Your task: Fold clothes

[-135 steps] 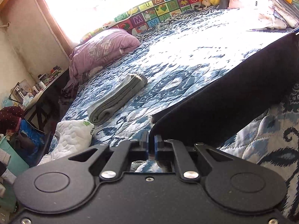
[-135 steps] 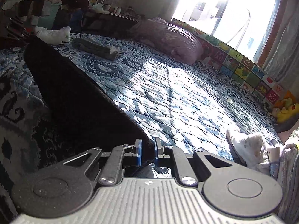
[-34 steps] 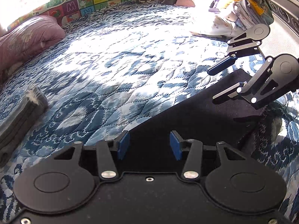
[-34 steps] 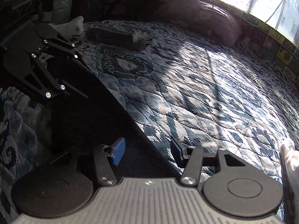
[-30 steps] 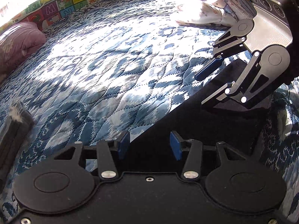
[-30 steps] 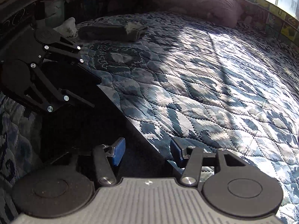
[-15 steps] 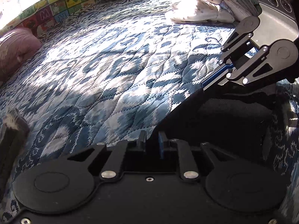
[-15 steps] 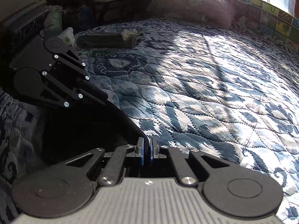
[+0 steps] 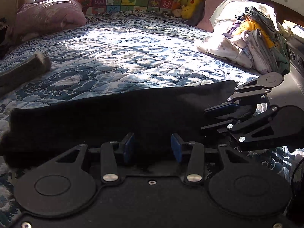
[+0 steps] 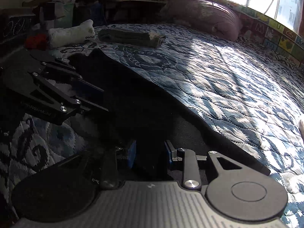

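Black garment lies as a long folded band.

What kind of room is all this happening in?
Most likely a bedroom in a home. A wide bed with a blue patterned quilt fills the view, with a purple pillow by the window, plush toys in the far corner and a pile of clothes at the side.

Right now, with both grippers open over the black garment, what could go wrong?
1. The left gripper and right gripper sit close together over the black garment; they might collide on the next grasp.
2. The garment is released, so its fold could slip or spread on the quilt.
3. Black cloth in shadow hides its edges, so a grasp may catch the wrong layer.
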A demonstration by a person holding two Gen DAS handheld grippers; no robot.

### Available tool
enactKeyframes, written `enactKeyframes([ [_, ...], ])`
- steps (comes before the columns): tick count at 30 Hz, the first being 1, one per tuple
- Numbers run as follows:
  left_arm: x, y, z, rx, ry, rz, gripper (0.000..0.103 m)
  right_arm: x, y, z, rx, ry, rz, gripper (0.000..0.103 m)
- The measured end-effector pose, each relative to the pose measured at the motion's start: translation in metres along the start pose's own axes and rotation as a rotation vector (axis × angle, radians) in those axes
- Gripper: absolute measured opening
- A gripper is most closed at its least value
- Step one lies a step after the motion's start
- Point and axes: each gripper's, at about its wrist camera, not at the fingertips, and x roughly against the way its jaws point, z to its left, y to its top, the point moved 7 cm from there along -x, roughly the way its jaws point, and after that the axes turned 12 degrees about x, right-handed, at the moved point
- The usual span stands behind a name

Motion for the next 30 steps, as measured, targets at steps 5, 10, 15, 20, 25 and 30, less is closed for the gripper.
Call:
enactKeyframes([
  [5,0.004,0.001,-0.009,-0.025,0.063,-0.035,0.047,0.01,-0.001,-0.004,-0.054,-0.063,-0.037,0.033],
  [10,0.057,-0.01,0.021,0.139,0.071,-0.114,0.047,0.06,-0.015,-0.032,-0.227,-0.143,-0.118,0.038],
  [15,0.088,-0.034,0.093,0.602,0.062,-0.146,0.05,0.094,-0.063,-0.072,-0.501,-0.218,-0.176,0.045],
  [20,0.094,-0.042,0.144,1.021,-0.032,-0.227,0.057,0.093,-0.115,-0.101,-0.835,-0.167,-0.256,0.056],
  [25,0.079,-0.033,0.164,1.227,-0.089,-0.32,0.057,0.074,-0.144,-0.11,-1.016,-0.063,-0.339,0.059],
  [30,0.068,-0.02,0.175,1.291,-0.071,-0.373,0.054,0.067,-0.147,-0.109,-0.998,-0.054,-0.386,0.058],
])
